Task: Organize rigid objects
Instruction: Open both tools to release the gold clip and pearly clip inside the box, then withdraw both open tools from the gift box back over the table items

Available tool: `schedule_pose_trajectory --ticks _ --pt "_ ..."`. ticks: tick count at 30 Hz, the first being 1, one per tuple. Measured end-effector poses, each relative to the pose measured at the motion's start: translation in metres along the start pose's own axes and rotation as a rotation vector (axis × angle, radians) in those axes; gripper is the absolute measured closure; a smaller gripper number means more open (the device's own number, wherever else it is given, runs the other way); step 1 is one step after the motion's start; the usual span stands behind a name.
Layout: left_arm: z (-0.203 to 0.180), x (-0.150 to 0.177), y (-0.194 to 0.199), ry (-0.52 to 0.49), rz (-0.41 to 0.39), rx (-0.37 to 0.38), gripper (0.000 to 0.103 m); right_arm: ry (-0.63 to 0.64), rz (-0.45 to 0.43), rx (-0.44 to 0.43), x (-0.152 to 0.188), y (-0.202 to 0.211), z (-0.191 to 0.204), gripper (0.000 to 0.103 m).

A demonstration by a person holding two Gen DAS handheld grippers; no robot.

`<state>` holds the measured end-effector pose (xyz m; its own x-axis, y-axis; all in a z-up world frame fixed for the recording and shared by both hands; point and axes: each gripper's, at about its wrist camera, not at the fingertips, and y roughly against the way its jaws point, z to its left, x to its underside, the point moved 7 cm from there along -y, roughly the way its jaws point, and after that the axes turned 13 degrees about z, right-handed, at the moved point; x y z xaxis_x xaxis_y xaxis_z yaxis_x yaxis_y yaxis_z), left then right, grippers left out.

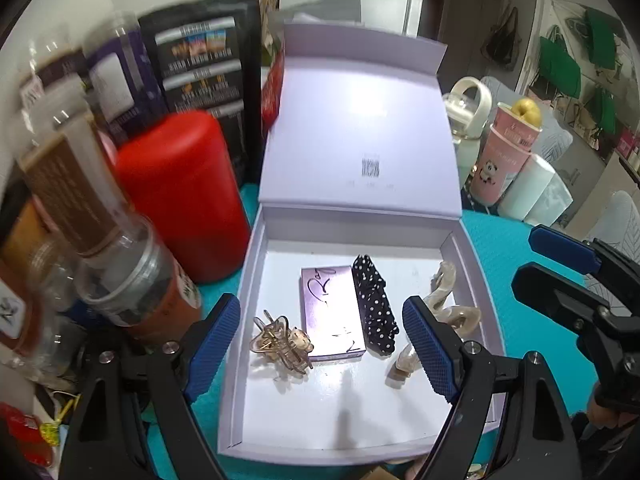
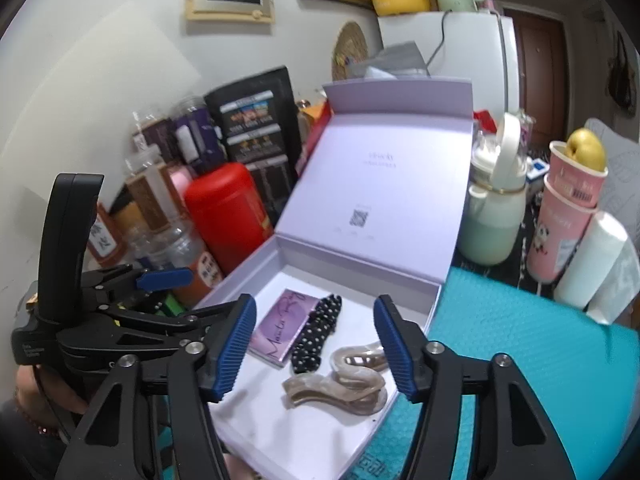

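Left wrist view looks straight down into the lavender box (image 1: 256,280), whose hinged lid (image 1: 360,128) stands propped open at the back so I can reach in from above and in front. My left tongs (image 1: 322,340) hover over the near half of the box, spread wide and gripping nothing. Between the blue pads I see the wire claw clip (image 1: 282,342) lying at the left of the white floor, the purple palette (image 1: 332,312) flat in the middle, and the polka-dot hair tie (image 1: 376,306) pressed against the palette's right edge. The marbled claw clips (image 1: 444,316) lie along the right wall, partly hidden behind my right-hand pad.

From the right wrist view, my right tongs (image 2: 316,346) are also released and empty, poised over the box's near right corner with the marbled clips directly between the pads. The pieces sit in a rough row across the floor, each flat and apart from the walls, which I judge is why the near part of the floor is bare: room for more items or for the tongs to come down.

Both tongs hang above the rim, not touching anything, so I judge the sorting is near its end and the lid may be next. The red canister (image 1: 180,196) and jars (image 1: 120,264) crowd the box's left side, so I would keep my left tongs clear of them.
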<state>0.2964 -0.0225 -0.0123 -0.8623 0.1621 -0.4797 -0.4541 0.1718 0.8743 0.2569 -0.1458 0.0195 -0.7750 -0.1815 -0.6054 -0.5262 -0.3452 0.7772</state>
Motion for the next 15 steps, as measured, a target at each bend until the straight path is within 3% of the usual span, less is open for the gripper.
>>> schedule_pose_trajectory --ticks 8,13,15 --pt "-0.006 0.008 0.039 -0.006 -0.056 -0.009 0.019 0.032 -0.049 0.028 -0.004 0.039 0.017 0.034" --pt "-0.008 0.017 0.06 -0.01 -0.084 -0.021 0.005 0.053 -0.071 0.044 -0.001 0.058 0.027 0.033" --pt "-0.009 0.022 0.069 -0.008 -0.093 -0.023 0.004 0.055 -0.08 0.046 0.001 0.066 0.031 0.029"
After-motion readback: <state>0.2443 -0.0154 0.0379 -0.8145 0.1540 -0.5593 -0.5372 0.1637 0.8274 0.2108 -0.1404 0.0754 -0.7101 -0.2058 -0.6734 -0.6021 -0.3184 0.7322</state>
